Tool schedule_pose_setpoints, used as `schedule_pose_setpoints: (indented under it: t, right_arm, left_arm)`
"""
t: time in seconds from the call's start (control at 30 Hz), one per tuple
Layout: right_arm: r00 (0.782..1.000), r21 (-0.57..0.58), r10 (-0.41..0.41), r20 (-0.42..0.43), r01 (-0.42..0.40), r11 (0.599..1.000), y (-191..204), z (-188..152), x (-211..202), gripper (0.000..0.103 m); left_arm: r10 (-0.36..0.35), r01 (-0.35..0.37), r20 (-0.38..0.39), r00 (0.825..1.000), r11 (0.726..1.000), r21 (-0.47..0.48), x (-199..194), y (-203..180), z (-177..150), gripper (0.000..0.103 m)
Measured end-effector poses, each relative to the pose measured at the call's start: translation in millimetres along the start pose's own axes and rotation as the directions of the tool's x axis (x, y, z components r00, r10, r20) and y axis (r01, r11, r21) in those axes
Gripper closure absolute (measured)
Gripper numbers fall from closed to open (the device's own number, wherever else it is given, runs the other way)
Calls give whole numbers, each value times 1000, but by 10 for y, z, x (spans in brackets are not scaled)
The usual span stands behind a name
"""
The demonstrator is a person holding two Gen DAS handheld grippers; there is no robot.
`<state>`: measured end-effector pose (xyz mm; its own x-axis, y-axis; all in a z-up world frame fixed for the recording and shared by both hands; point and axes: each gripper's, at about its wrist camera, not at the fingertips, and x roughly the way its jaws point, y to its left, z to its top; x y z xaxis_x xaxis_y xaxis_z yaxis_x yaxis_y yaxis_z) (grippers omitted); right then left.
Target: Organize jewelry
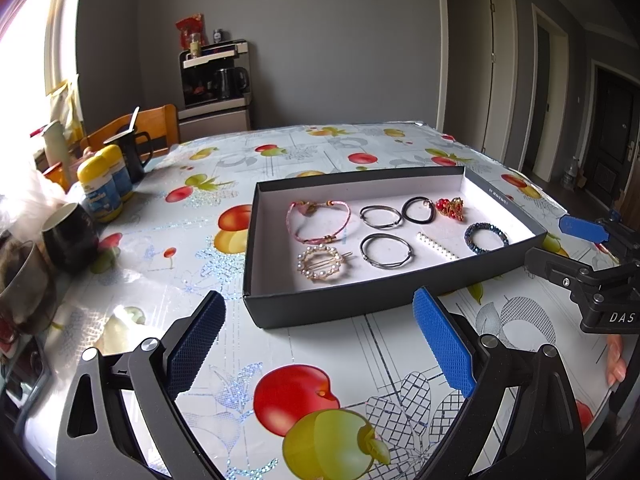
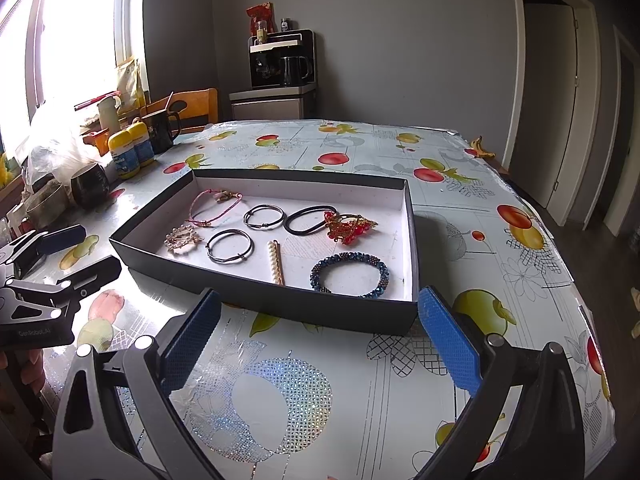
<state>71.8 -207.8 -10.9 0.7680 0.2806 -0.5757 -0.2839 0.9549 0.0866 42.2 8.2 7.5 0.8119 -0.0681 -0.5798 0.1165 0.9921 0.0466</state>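
Observation:
A shallow dark box [image 1: 360, 306] [image 2: 280, 300] with a white inside sits on the fruit-print tablecloth. In it lie a pink cord bracelet [image 1: 318, 222] [image 2: 214, 208], a pearl ring clip [image 1: 320, 266] [image 2: 182, 238], two thin dark bangles [image 1: 386, 251] [image 2: 230, 246], a black hair tie [image 1: 418, 210] [image 2: 310, 220], a red bead clip [image 1: 450, 208] [image 2: 348, 226], a pearl bar clip [image 1: 438, 246] [image 2: 276, 262] and a blue beaded bracelet [image 1: 486, 237] [image 2: 350, 274]. My left gripper [image 1: 320, 344] is open and empty, in front of the box. My right gripper [image 2: 320, 344] is open and empty, at the box's near right corner.
Along the table's left edge stand yellow-lidded bottles [image 1: 102, 184] [image 2: 130, 152], a black jug [image 1: 132, 152], dark cups [image 1: 68, 236] [image 2: 90, 190] and a plastic bag. A wooden chair [image 1: 156, 124] is behind. A banana peel [image 2: 480, 148] lies at the far right corner.

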Motion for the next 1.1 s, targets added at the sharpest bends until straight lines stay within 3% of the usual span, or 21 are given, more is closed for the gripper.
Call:
schedule_pose_setpoints:
  t: [0.77, 0.97, 1.1]
  right_arm:
    - [1000, 3, 0, 1, 0, 1000, -4, 0, 2, 6]
    - [1000, 6, -3, -4, 3, 1000, -7, 0, 9, 6]
    - [999, 36, 33, 5, -33, 999, -73, -5, -25, 6]
  left_arm:
    - [-9, 9, 22, 1000, 1000, 12, -43, -16, 2, 7]
    - [11, -11, -1, 1000, 1000, -6, -2, 12, 4, 6]
    - [-52, 49, -27, 998, 996, -80, 37, 225, 32, 6]
